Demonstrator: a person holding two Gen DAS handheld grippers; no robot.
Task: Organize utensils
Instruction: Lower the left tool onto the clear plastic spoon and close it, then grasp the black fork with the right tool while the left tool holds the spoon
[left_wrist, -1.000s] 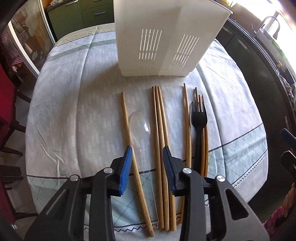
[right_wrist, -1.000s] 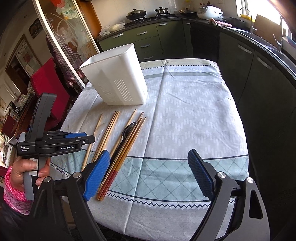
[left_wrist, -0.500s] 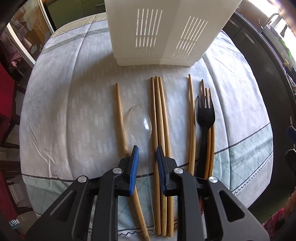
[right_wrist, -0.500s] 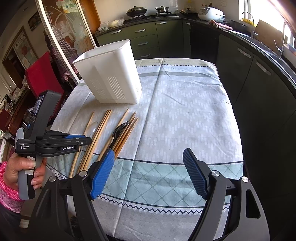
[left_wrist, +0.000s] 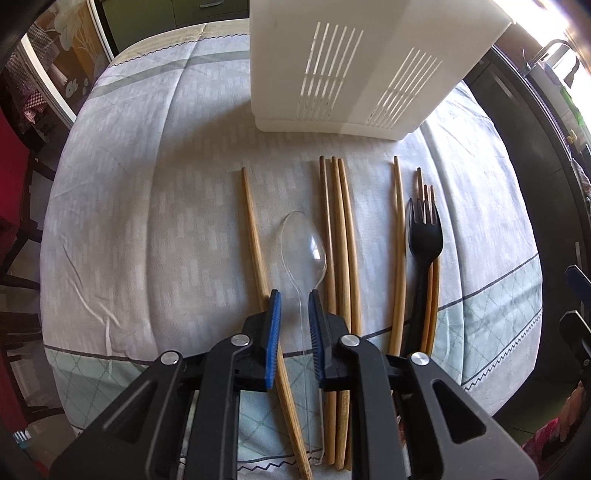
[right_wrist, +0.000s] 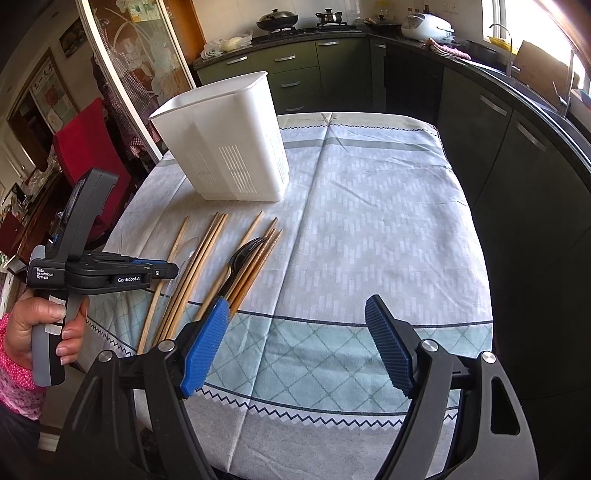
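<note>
A clear plastic spoon (left_wrist: 304, 243) lies on the tablecloth between a single wooden chopstick (left_wrist: 255, 243) and a bundle of three chopsticks (left_wrist: 340, 236). My left gripper (left_wrist: 294, 306) straddles the spoon's handle with a narrow gap between the blue pads; it also shows in the right wrist view (right_wrist: 162, 271). A black fork (left_wrist: 424, 236) lies on more chopsticks at the right. The white slotted utensil holder (left_wrist: 354, 62) stands behind them. My right gripper (right_wrist: 295, 343) is wide open and empty above the table's near edge.
The table (right_wrist: 369, 206) has a patterned cloth and open cloth on its right half. A red chair (right_wrist: 88, 147) and a glass door stand at the left. Dark kitchen cabinets (right_wrist: 517, 155) run along the right and back.
My left gripper has moved forward over the spoon handle and its jaws have closed from wide to a narrow gap. The right gripper has drifted slightly and stays open.
</note>
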